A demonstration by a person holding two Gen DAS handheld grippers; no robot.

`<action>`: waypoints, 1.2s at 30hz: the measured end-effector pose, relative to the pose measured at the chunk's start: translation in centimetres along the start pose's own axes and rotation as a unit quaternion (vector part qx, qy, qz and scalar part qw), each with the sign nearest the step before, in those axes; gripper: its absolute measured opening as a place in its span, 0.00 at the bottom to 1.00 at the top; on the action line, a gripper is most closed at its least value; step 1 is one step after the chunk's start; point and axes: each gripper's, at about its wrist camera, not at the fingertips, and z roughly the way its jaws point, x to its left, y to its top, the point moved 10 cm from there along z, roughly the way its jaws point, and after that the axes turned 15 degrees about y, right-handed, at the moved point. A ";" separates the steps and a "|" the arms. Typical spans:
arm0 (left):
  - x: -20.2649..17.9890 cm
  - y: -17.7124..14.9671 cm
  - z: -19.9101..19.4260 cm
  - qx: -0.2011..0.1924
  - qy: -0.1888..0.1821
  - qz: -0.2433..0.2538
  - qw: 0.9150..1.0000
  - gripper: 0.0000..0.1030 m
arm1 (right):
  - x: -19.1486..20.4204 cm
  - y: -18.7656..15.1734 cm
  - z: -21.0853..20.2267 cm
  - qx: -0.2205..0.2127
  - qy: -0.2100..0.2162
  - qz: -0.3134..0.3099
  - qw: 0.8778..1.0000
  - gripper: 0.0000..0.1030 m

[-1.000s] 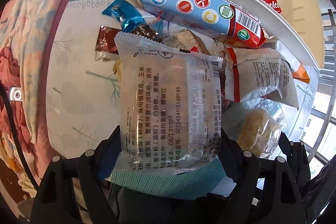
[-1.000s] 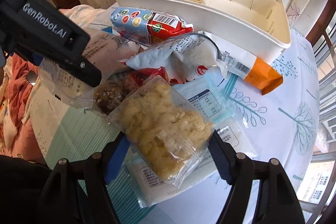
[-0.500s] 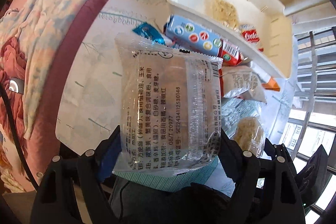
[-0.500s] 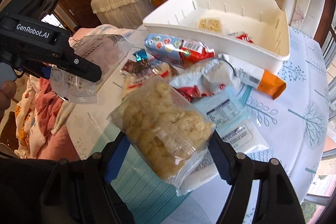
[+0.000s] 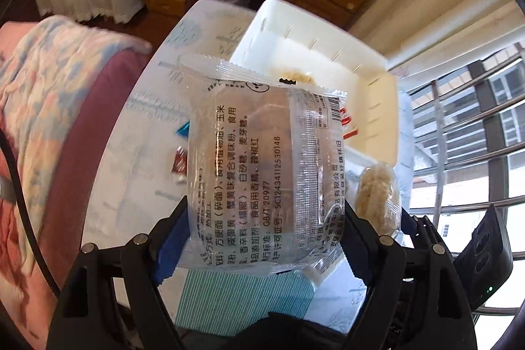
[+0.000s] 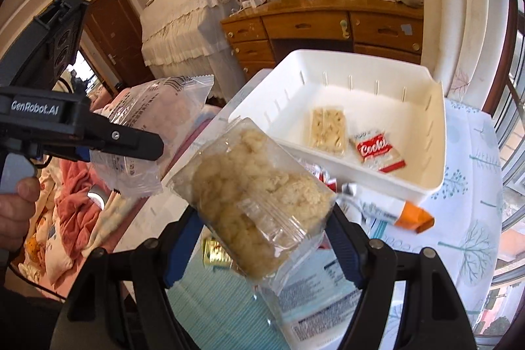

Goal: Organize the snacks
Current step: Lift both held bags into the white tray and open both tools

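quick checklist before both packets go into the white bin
1. Left hand-held gripper clamps the clear printed packet: ok.
2. Right hand-held gripper clamps the crumbly snack packet: ok.
3. Both packets lifted clear of the snack pile: ok.
4. White bin has free floor beside the peanut bar and cookie packet: ok.
5. Grippers spaced apart from each other: ok.
6. Packets already over the bin: not ok, both are short of its near rim.
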 end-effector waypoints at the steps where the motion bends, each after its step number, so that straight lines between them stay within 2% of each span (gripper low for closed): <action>1: -0.4 0.5 -0.1 -0.008 -0.007 0.006 1.000 0.79 | -0.2 0.6 0.0 -0.009 -0.004 0.004 1.000 0.72; 8: -2.7 3.2 0.0 -0.058 -0.051 0.048 0.996 0.79 | -2.6 3.3 -0.3 -0.053 -0.043 0.034 0.997 0.72; 13: -4.2 5.3 0.4 -0.090 -0.068 0.075 0.991 0.79 | -5.0 4.6 -0.2 -0.074 -0.047 0.082 0.993 0.72; 19: -5.7 7.9 1.9 -0.122 -0.054 0.108 0.985 0.79 | -7.7 5.8 0.5 -0.089 -0.068 0.110 0.988 0.72; 23: -6.7 9.2 3.5 -0.123 -0.057 0.116 0.984 0.79 | -9.4 5.9 1.6 -0.083 -0.090 0.116 0.986 0.73; 27: -7.3 9.8 5.3 -0.125 -0.045 0.121 0.984 0.79 | -10.9 5.5 2.4 -0.079 -0.104 0.127 0.983 0.74; 34: -7.5 10.0 7.4 -0.094 -0.042 0.119 0.988 0.81 | -13.0 4.3 3.1 -0.044 -0.127 0.156 0.979 0.76; 36: -7.3 9.8 7.9 -0.078 -0.035 0.114 0.990 0.84 | -13.3 4.0 3.1 -0.041 -0.125 0.166 0.977 0.82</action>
